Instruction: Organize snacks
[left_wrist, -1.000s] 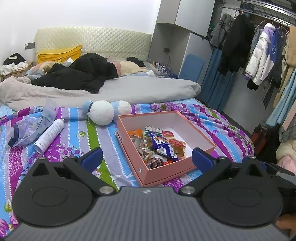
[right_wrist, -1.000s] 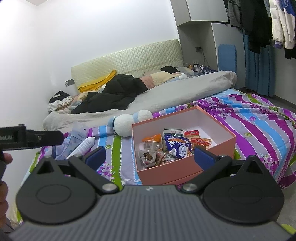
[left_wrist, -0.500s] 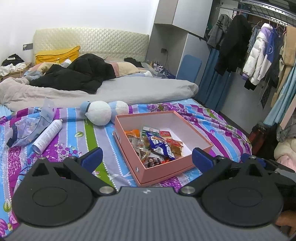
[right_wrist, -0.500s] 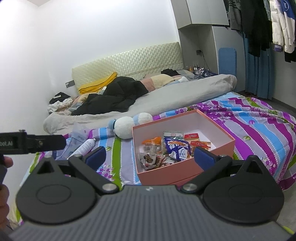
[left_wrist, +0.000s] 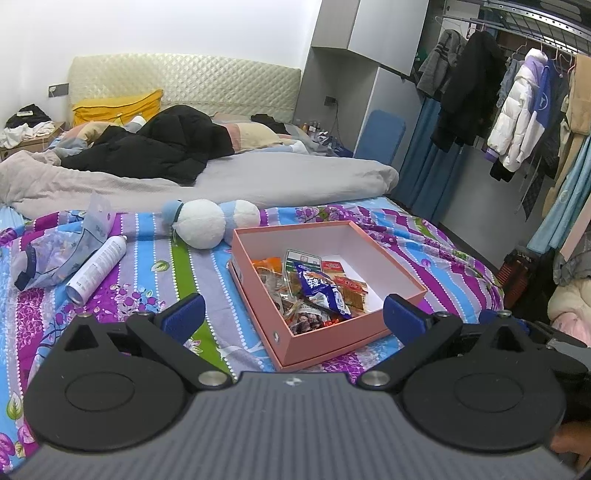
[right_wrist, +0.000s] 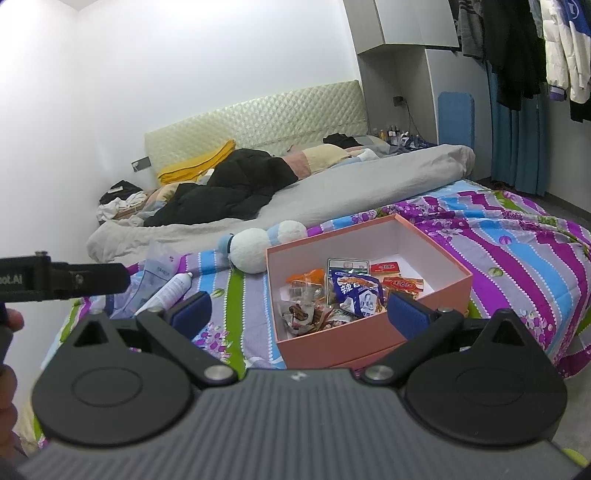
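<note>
I am in a home bedroom. Ahead of me is a bed under a striped floral sheet, with a quilted headboard against a white wall. A grey duvet lies rumpled across it, a black jacket and a yellow pillow heaped near the top. A plush toy lies on the sheet. To my right an open rail carries hanging coats in front of a blue curtain. A grey cabinet is fixed high on the wall. Loose clothes are piled on a nightstand beside the headboard.
</note>
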